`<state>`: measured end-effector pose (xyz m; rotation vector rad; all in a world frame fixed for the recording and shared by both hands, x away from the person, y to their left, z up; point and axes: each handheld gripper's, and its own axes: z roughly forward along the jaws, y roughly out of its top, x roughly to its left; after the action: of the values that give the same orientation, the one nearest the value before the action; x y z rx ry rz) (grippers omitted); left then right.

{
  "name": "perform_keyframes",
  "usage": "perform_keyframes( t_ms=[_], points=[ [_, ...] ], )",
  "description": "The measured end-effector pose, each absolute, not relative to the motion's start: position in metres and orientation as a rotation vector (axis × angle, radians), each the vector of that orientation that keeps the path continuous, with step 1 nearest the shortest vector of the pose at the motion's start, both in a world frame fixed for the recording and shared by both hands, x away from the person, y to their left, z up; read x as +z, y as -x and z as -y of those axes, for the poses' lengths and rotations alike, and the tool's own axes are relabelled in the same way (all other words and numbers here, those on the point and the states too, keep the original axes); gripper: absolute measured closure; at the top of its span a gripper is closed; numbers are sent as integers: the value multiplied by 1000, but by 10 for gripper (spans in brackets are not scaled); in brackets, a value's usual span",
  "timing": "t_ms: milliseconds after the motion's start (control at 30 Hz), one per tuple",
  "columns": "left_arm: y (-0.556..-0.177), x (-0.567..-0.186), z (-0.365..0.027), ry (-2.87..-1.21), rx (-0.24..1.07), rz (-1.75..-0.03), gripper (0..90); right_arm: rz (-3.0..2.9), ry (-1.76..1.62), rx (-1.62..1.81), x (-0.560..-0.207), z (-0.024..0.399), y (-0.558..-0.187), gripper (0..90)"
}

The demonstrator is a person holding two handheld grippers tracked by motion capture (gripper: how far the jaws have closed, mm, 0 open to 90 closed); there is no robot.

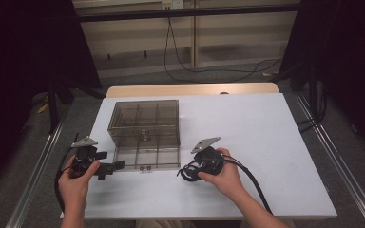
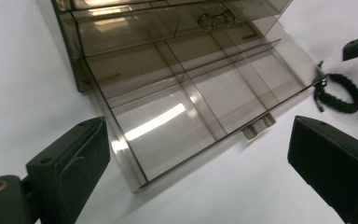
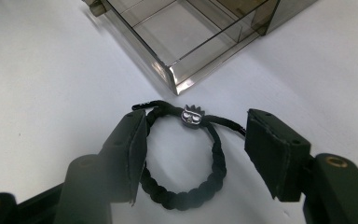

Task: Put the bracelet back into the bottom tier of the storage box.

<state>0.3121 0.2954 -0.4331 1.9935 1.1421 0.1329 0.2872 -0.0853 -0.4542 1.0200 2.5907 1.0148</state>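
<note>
Jaws of the right gripper (image 3: pixel 193 154) are standing apart over the white table (image 3: pixel 42 84), straddling a black braided bracelet (image 3: pixel 186 186) that is lying flat between them. Its left side is lying against, and partly tucking under, the left pad, while the right pad is standing clear of the braid, with only the thin cord end reaching toward it. So the bracelet is sitting between released jaws and is not being squeezed. A small silver charm (image 3: pixel 192 116) on the bracelet is sitting at the far side of the loop, just beyond the jaw tips and roughly midway between them. Farther ahead of these jaws, the near corner of a smoky transparent organiser box (image 3: pixel 200 37) is resting on the table, just past the charm and not touching it.

Jaws of the left gripper (image 2: pixel 200 154) are also standing wide and released, holding nothing. Between and beyond them, the box's pulled-out drawer (image 2: pixel 182 107) is showing its divided compartments, and its front edge is lying just ahead of the jaw tips. Off past the right jaw, the bracelet (image 2: pixel 338 93) is lying beside the drawer's far corner.

From the high view, the left gripper (image 1: pixel 105 167) is pointing at the box (image 1: pixel 145 133) from one side and the right gripper (image 1: pixel 190 172) is resting at the other, each held in a hand.
</note>
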Motion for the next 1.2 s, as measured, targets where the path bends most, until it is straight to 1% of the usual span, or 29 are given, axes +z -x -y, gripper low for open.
perform_keyframes(
  t_ms=[367, 667, 800, 900, 933, 1033, 1200],
  points=[
    [-310, -431, -295, -1939, 132, -1156, 56, -2605, -1023, 1004, -453, 88, -288, 379],
    [-309, -429, -292, -1948, 134, -1149, 56, -2653, -1044, 949, -453, 88, -288, 315],
    [-309, -429, -291, -1969, 150, -1148, 55, -2673, -1039, 926, -456, 86, -287, 272],
    [-309, -430, -289, -1971, 191, -1152, 40, -2694, -1051, 903, -458, 84, -288, 243],
    [-309, -430, -289, -1970, 176, -1148, 40, -2702, -1038, 894, -459, 84, -288, 239],
    [-309, -429, -288, -1976, 197, -1135, 39, -2723, -1035, 860, -462, 82, -287, 240],
    [-309, -428, -288, -1965, 183, -1129, 38, -2726, -1014, 816, -466, 79, -287, 291]
  ],
)
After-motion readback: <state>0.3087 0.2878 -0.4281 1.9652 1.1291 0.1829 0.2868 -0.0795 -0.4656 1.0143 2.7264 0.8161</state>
